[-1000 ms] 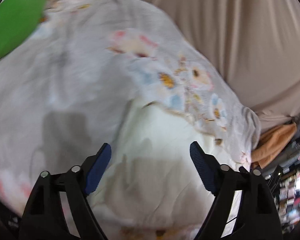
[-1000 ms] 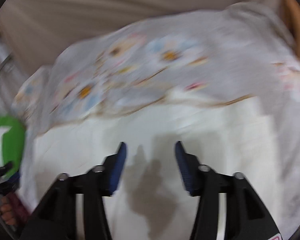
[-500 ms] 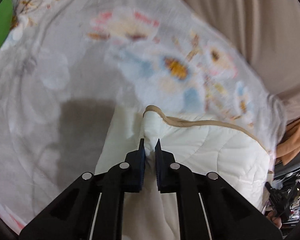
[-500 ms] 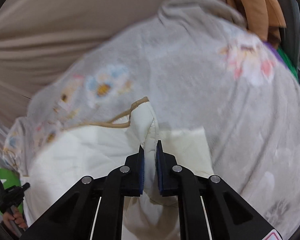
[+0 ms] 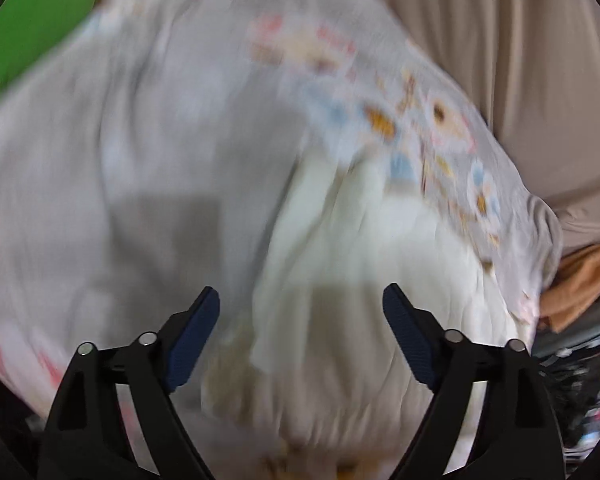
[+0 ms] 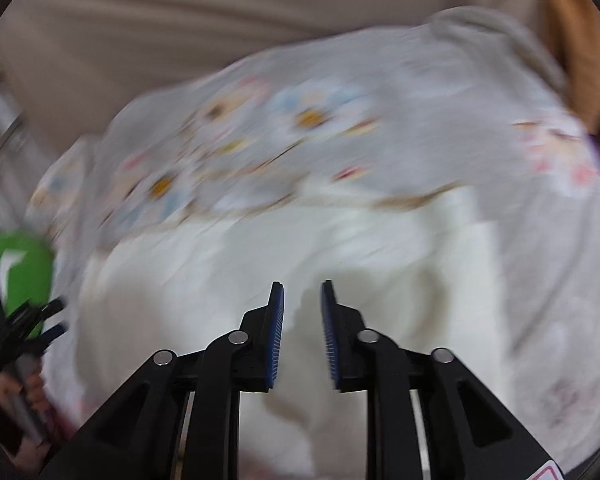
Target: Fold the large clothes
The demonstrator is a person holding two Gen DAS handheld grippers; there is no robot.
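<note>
Quilted blanket [image 5: 180, 152], grey floral outside, cream lining upturned, lies rumpled and blurred.

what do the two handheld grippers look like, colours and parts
Both are the same build: black plastic linkage arms with triangular cut-outs and round silver pivot pins, ending in two flat fingers faced with ribbed dark blue pads. This shows on the left gripper and the right gripper. The right wrist view also shows the left tool's bright green body. No cables or sleeves are visible.
</note>
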